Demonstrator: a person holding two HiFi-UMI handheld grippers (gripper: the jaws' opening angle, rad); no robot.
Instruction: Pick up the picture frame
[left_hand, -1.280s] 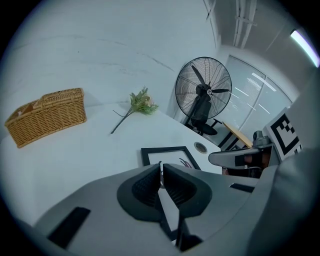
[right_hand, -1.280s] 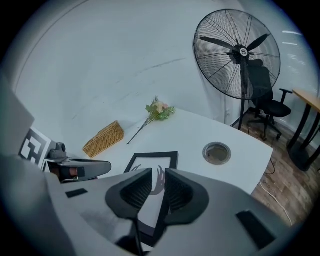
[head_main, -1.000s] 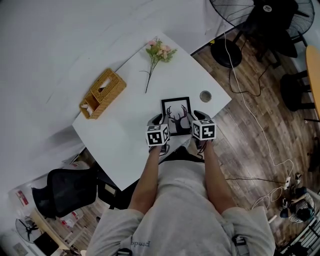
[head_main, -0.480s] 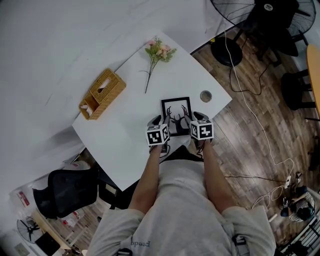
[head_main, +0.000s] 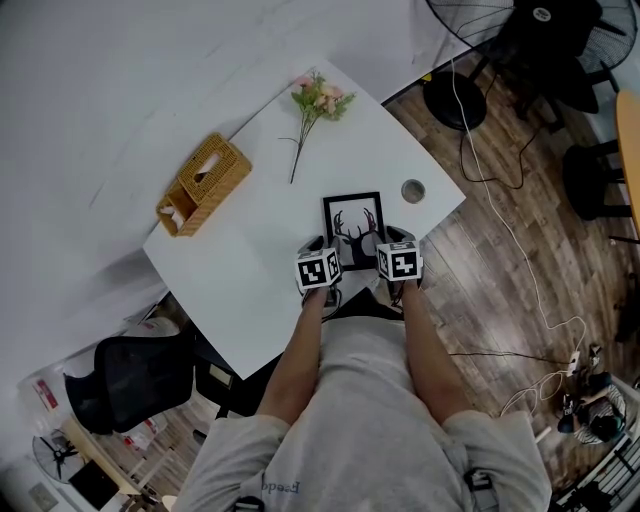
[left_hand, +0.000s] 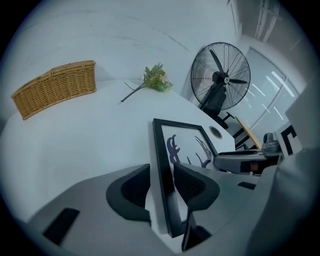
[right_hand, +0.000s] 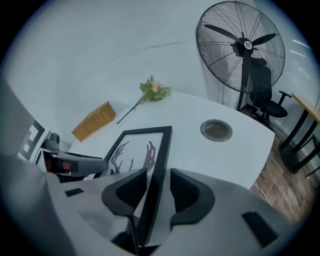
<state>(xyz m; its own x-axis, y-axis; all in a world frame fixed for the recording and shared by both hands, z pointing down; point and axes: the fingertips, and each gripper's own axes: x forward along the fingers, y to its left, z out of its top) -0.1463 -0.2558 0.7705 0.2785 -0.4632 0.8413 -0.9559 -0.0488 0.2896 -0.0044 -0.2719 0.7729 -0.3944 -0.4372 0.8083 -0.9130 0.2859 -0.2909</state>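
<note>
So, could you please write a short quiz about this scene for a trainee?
1. True or false: the flower lies apart from the frame.
2. What is between the left claw's jaws? A) the flower B) the frame's edge C) nothing
3. Fill in: the round hole is nearer the ___ claw.
Key: 1 true; 2 B; 3 right. Each claw is open astride a frame edge; the left claw's jaws have just been opening, the right claw's closing.

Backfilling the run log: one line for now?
left tool: jaws just opened, astride picture frame left edge | right tool: jaws closing, astride right edge | frame flat on table
</note>
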